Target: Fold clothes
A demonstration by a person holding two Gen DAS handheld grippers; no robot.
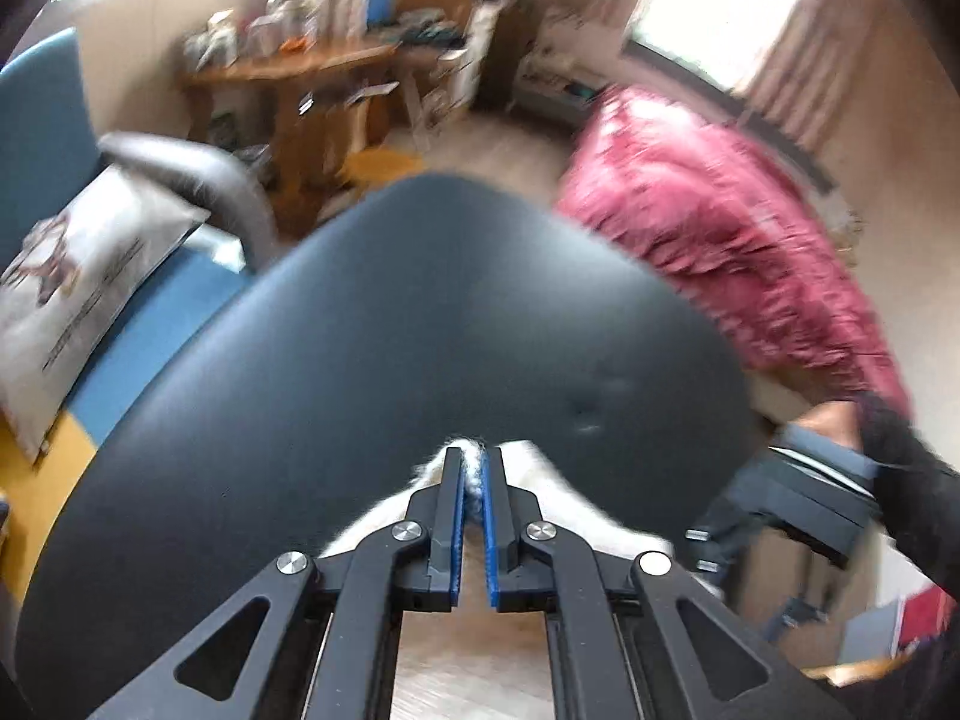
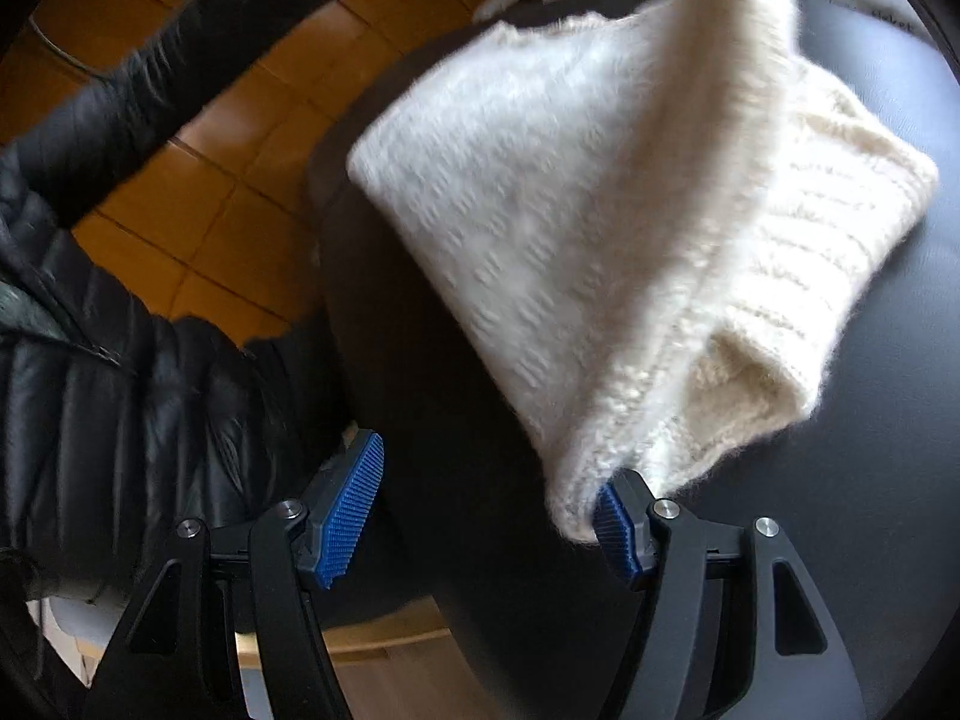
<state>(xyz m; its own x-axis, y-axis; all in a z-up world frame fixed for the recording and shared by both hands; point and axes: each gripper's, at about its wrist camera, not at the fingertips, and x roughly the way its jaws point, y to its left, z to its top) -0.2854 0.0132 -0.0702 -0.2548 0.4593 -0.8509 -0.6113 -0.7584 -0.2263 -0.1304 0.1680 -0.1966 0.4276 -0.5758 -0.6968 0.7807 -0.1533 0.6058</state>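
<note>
Between left gripper (image 1: 474, 468) pads, sweater (image 1: 522, 456).

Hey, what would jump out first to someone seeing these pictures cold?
A fluffy cream knit sweater, lifted off the black round table in the right wrist view. The left tool pinches a tuft of it; the right tool gapes open. A crimson blanket lies behind.

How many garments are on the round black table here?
1: a cream knitted sweater lies on the round black table, one part lifted by the shut left gripper. Others may be hidden.
</note>
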